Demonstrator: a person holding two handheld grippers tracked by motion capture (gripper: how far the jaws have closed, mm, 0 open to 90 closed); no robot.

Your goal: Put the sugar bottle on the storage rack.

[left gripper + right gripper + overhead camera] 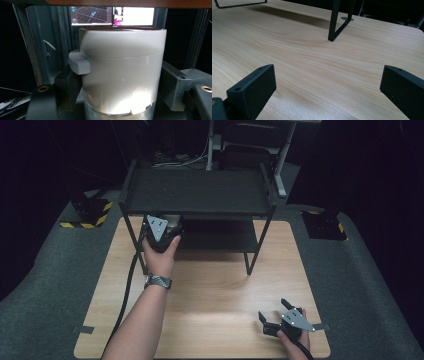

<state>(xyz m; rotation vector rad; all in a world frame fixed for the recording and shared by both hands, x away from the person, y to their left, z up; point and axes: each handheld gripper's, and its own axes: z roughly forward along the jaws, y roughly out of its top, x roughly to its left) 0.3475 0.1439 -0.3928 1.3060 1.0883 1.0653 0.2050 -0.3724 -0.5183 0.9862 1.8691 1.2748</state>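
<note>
A pale grey cup (122,70) with a stubby handle (78,62) stands upright between the black jaws in the left gripper view, one jaw pressed on each side of it. My left gripper (161,231) is shut on this cup at the left front of a black two-tier rack (197,190), just under the rack's top shelf. My right gripper (272,312) rests near the table's front right corner. Its jaws stand wide apart over bare wood in the right gripper view (329,90), with nothing between them.
The rack stands at the back of the wooden table (215,285), and its lower shelf (215,237) is dark. One rack leg (334,22) rises ahead of the right gripper. Lit screens (112,16) glow behind the cup. Grey floor surrounds the table.
</note>
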